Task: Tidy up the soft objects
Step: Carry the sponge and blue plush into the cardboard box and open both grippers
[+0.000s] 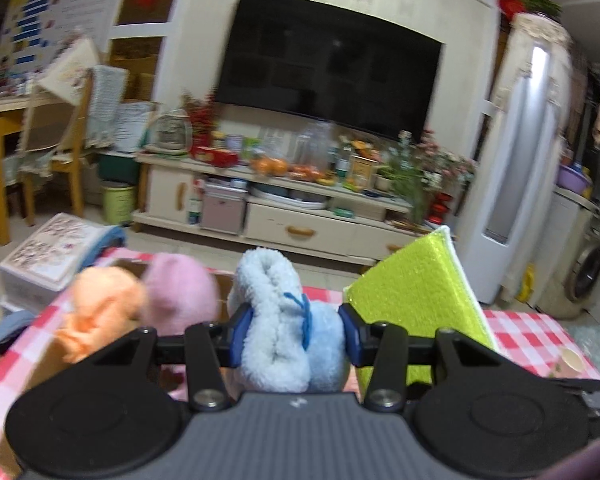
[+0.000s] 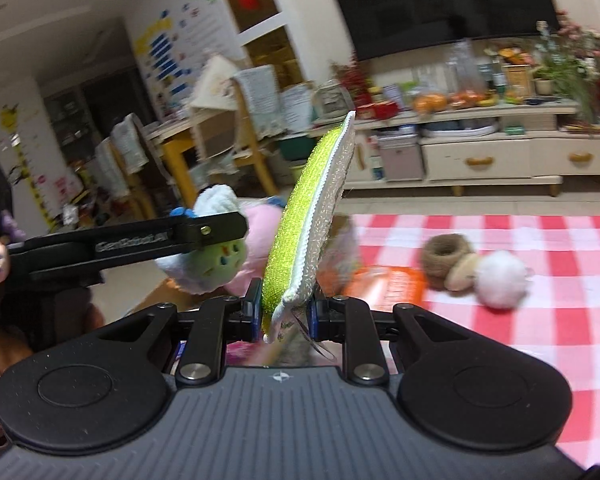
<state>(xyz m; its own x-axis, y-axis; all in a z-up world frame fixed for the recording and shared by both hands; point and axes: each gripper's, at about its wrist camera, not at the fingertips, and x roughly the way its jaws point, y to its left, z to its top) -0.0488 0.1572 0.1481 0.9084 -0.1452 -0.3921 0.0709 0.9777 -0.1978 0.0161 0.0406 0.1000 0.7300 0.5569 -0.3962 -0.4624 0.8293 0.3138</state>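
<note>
My left gripper (image 1: pixel 294 330) is shut on a light blue plush toy (image 1: pixel 280 312), held above the checked table. It also shows in the right wrist view (image 2: pixel 208 264), at the left. My right gripper (image 2: pixel 284 316) is shut on a yellow-green sponge pad (image 2: pixel 308 216) held upright on edge; the pad also shows in the left wrist view (image 1: pixel 416 296), just right of the blue plush. A pink plush (image 1: pixel 180 292) and an orange plush (image 1: pixel 104 304) sit in a cardboard box (image 1: pixel 220 280) below and left of my left gripper.
On the red-and-white checked tablecloth (image 2: pixel 540 320) lie a twine roll (image 2: pixel 446 254), a white pompom (image 2: pixel 500 284) with a tan piece, and an orange packet (image 2: pixel 388 284). A TV cabinet (image 1: pixel 280 208) stands beyond the table.
</note>
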